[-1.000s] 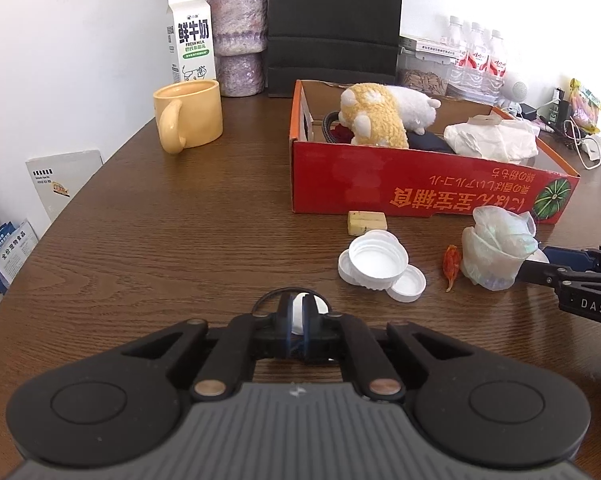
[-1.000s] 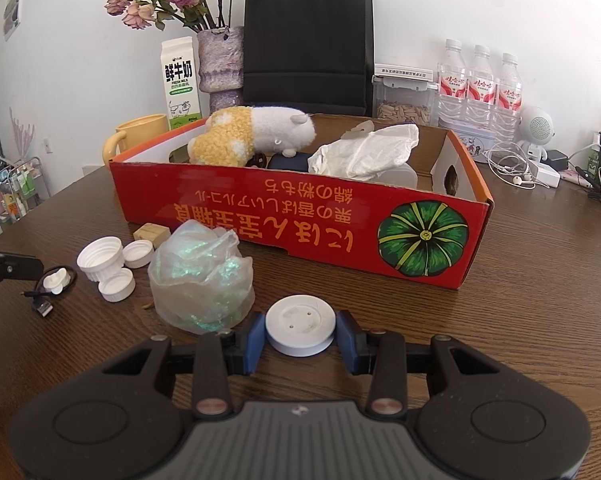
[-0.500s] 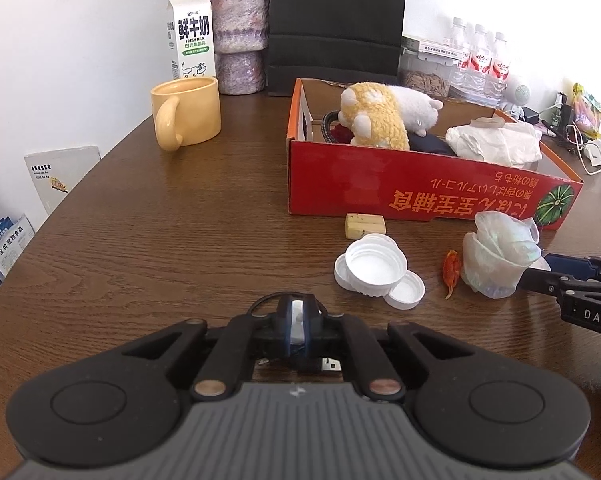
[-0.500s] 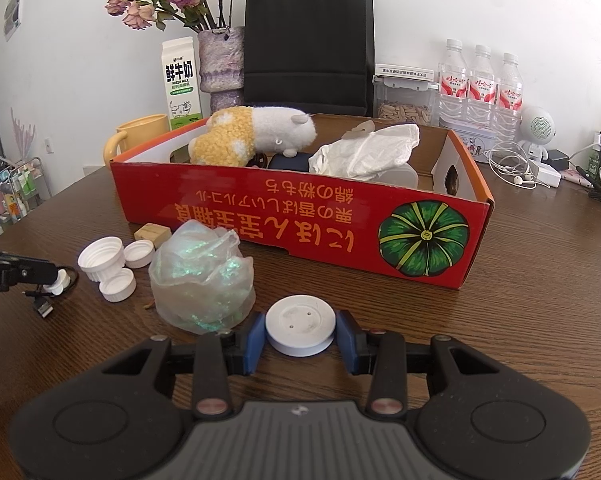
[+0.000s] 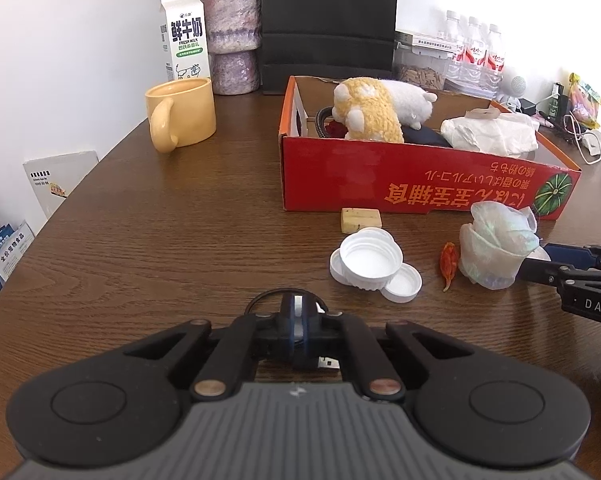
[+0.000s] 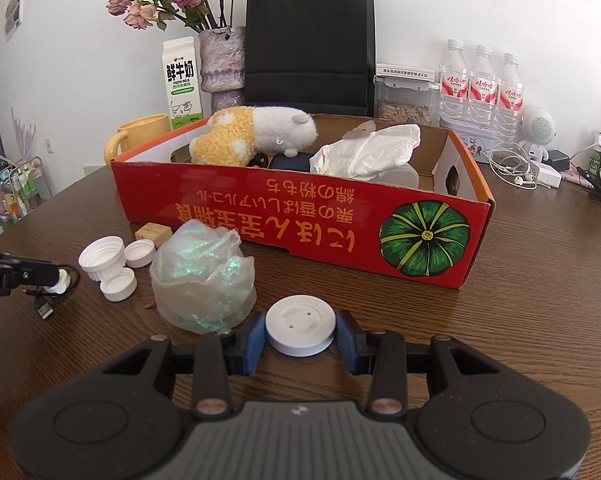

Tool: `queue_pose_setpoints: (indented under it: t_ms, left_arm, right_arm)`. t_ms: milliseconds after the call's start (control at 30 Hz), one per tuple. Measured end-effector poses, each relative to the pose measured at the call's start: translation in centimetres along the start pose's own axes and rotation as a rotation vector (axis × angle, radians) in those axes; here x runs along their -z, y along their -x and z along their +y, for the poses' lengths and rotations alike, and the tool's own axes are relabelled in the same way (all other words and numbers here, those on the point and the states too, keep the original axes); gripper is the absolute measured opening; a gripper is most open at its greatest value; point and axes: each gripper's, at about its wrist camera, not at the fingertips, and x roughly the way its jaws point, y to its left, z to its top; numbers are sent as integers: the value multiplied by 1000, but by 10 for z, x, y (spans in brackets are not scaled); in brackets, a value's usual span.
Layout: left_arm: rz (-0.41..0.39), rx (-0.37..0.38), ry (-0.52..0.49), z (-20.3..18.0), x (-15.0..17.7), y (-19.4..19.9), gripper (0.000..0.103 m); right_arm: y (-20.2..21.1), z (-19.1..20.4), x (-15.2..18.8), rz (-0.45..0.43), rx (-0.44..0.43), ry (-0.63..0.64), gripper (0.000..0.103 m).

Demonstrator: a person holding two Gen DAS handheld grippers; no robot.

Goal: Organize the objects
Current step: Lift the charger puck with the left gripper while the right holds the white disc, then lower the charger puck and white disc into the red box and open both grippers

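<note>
Round white plastic puck [image 6: 300, 331], flat-topped with two small holes, lies on the brown wooden table [image 6: 500, 320] before the red cardboard box [image 6: 300, 216]. My right gripper [image 6: 301, 338] brackets it, blue pads at both sides. My left gripper [image 5: 296, 322] is clenched on a small white charger with black cable [image 6: 58, 282].

The left hand-held gripper [image 5: 296, 320] sits low over the counter [image 5: 140, 240], its blue-padded fingers drawn nearly together on a small white charger head [image 6: 58, 282] with a thin sliver showing between them. The right hand-held gripper [image 6: 300, 332] also sits low, level, its fingers spread to either side of a white round disc [image 6: 300, 322], pads close against its rim.
</note>
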Motion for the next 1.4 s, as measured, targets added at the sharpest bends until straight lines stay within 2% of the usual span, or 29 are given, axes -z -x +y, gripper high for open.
queue_pose_setpoints:
  t_ms: [267,500,800,1067,1400]
  left_arm:
    - [-57,-1,-1,-3,-10,19,4]
    - [-121,4,-12,-11,-28,35,4]
    - [-199,36,-44,-36,-65,37,4]
    - [-242,73,-71,-63,-105,15,4]
    - [-235,101,-84,-90,-150,-50,4]
  right_arm:
    - [3,2,1,-11,2,2,38]
    - [23,5,-4,-84,-12,16,38]
    - [47,-1,-35,-203,-30,42,38]
    - [40,-9,-73,-273,-32,87,38]
    - [-15,-36,-119,-281,-8,117,38]
